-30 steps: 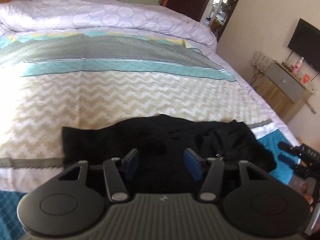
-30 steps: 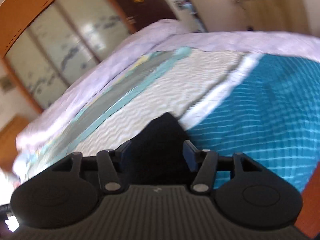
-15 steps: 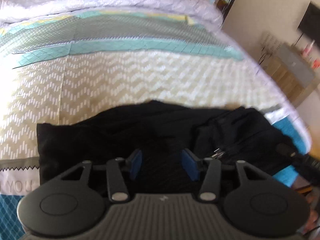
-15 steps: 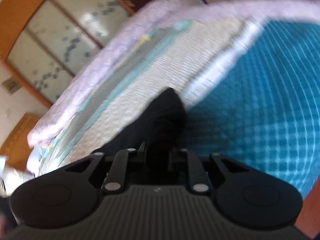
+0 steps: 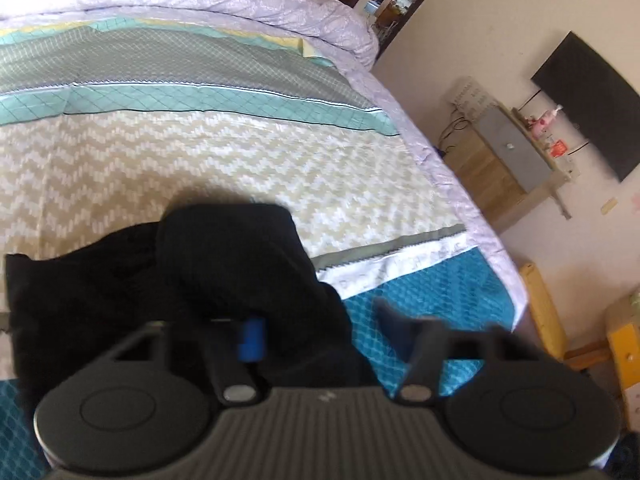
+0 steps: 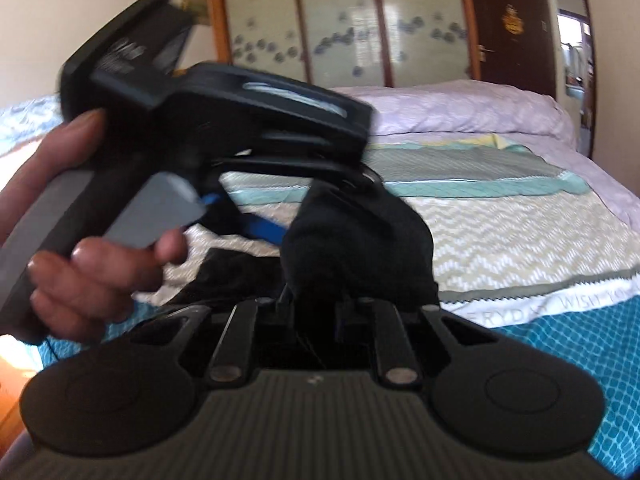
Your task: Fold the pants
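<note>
Nearest, the right tongs are pressed together, pinching a bunched fold of the black pants. The left tongs are spread wide over the pants, which lie crumpled near the bed's foot edge. Beyond stretches the zigzag-patterned bedspread.
</note>
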A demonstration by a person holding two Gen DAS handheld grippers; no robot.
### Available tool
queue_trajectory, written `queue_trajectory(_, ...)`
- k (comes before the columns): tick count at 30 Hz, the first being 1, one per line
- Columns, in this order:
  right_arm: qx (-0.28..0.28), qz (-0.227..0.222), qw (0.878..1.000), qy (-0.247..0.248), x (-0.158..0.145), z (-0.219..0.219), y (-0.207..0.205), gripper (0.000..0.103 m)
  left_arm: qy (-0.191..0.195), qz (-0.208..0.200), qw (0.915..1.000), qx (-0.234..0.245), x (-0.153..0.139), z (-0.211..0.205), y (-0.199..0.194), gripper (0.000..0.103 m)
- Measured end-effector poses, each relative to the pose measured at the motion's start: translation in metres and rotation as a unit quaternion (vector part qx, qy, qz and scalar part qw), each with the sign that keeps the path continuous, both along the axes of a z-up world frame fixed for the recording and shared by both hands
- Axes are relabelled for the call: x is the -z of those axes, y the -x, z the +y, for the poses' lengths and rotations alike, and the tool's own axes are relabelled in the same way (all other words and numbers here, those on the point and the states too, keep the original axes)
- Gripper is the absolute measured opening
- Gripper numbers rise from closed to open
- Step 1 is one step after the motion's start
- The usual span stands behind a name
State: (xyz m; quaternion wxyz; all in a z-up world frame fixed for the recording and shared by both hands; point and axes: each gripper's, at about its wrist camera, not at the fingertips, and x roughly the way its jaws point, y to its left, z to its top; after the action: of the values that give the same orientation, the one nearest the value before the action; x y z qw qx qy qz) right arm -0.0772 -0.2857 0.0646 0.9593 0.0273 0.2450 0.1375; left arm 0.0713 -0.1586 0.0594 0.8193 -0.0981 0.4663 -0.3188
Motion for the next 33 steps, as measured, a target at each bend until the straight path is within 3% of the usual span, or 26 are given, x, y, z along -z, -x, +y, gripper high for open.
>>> queue_trajectory(3, -0.011, -0.007, 1.0, 0.024, -0.005, 0.019, 0.001, 0.02, 0.015, -0.004, 0.9997, -0.018, -0.007, 0.023, 0.003, 0.018)
queue_trajectory(8, -0.043, -0.026, 0.999, 0.005, -0.016, 0.035, -0.006, 0.02, 0.041, -0.047, 0.997, -0.046, -0.021, 0.083, 0.013, 0.018)
queue_trajectory(13, -0.101, -0.02, 0.994, 0.025, -0.005, 0.074, -0.018, 0.021, 0.03, -0.033, 0.9935, -0.105, 0.007, 0.137, 0.021, 0.018)
queue_trajectory(17, -0.141, 0.058, 0.988, 0.037, 0.028, 0.098, -0.036, 0.032, -0.025, 0.035, 0.9852, -0.166, 0.064, 0.154, 0.014, 0.033)
queue_trajectory(18, -0.147, 0.075, 0.985, 0.048, 0.037, 0.101, -0.04, 0.034, -0.021, 0.047, 0.9834, -0.174, 0.075, 0.157, 0.015, 0.034)
queue_trajectory(20, -0.15, 0.076, 0.984, 0.057, 0.039, 0.1, -0.037, 0.036, 0.001, 0.038, 0.9827, -0.181, 0.078, 0.162, 0.021, 0.036)
queue_trajectory(23, -0.166, 0.065, 0.983, 0.044, 0.021, 0.085, -0.028, 0.047, -0.001, 0.019, 0.9849, -0.172, 0.07, 0.162, 0.024, 0.042)
queue_trajectory(27, -0.151, 0.058, 0.987, 0.016, 0.005, 0.055, -0.013, 0.046, -0.012, 0.002, 0.9842, -0.176, 0.062, 0.16, 0.018, 0.06)
queue_trajectory(31, -0.101, 0.074, 0.991, -0.055, 0.001, 0.014, -0.016, 0.045, 0.001, 0.002, 0.9836, -0.18, 0.058, 0.156, 0.004, 0.057)
queue_trajectory(32, -0.087, 0.084, 0.99, -0.077, 0.003, 0.007, -0.018, 0.042, -0.004, -0.003, 0.9841, -0.177, 0.058, 0.152, 0.001, 0.048)
queue_trajectory(33, -0.072, 0.098, 0.988, -0.095, 0.005, 0.006, -0.017, 0.035, -0.012, -0.01, 0.985, -0.172, 0.058, 0.147, -0.001, 0.033)
